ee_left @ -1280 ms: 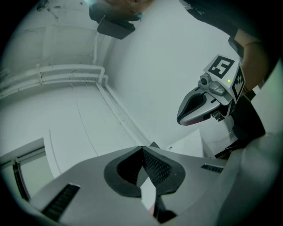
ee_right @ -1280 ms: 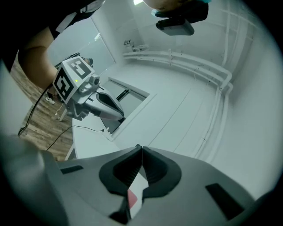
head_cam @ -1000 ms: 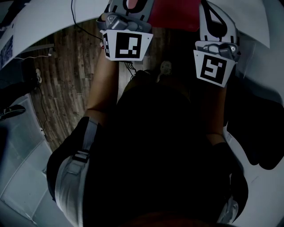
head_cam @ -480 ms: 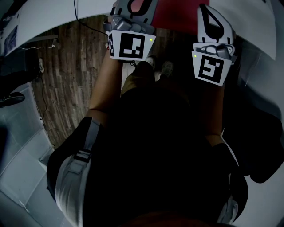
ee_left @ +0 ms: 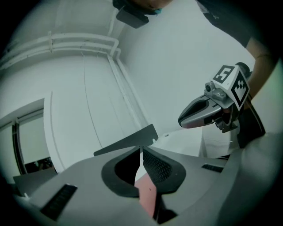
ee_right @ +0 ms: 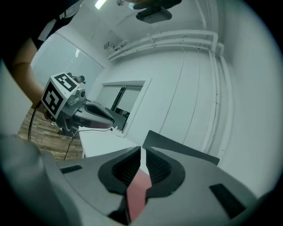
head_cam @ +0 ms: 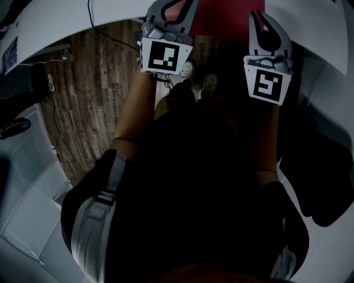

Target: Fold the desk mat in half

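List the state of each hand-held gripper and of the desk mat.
left hand-held gripper: shut on the desk mat.
right hand-held gripper: shut on the desk mat.
desk mat: red, pinched by both hand-held grippers; whether it is folded cannot be seen.

the left gripper and the right gripper are smooth grey plastic shells. each carries a white cube faced with black square markers. from their own cameras, the jaws show black pads with a fine mesh texture, and dark slots cut into the shell. the person wears dark clothing and a pale grey strap with a black buckle.
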`<act>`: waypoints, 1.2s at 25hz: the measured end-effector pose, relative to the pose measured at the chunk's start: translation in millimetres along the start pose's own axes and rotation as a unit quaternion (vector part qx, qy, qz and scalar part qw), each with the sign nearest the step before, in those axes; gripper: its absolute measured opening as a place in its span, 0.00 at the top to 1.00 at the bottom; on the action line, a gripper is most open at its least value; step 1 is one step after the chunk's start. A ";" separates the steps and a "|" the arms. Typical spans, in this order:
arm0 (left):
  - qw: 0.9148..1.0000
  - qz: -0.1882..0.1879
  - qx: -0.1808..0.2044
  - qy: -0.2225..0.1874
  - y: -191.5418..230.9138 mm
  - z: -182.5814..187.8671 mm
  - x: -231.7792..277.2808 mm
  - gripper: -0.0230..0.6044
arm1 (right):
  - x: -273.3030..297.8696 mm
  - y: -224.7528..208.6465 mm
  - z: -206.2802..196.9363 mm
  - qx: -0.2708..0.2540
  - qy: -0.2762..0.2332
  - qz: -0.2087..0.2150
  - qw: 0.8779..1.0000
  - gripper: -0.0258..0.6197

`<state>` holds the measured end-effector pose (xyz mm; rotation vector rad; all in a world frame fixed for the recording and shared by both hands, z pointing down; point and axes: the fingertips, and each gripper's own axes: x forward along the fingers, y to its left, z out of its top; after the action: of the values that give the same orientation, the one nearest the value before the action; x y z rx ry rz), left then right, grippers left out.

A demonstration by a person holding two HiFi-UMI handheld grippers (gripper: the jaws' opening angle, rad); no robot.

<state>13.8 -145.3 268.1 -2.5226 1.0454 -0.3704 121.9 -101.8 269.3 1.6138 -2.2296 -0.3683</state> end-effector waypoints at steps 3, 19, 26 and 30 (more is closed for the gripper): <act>0.999 -0.009 -0.046 0.020 -7.3 -30.9 -0.8 0.93 | 4.1 4.0 -24.8 0.039 0.019 0.006 0.999 0.91; 0.977 -0.048 -0.154 0.138 -36.8 -170.2 -20.8 0.74 | 3.5 35.9 -137.6 0.198 0.114 0.039 0.973 0.62; 0.968 -0.043 -0.165 0.183 -39.0 -221.0 -36.1 0.68 | 4.1 40.0 -182.5 0.193 0.150 0.039 0.969 0.58; 0.962 -0.041 -0.173 0.206 -37.9 -249.2 -47.6 0.65 | 0.1 47.4 -212.0 0.193 0.184 0.048 0.963 0.57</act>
<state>-90.2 -147.8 502.6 -2.8809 1.2493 -0.8296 173.6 -86.8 479.7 1.5823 -2.1604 0.3905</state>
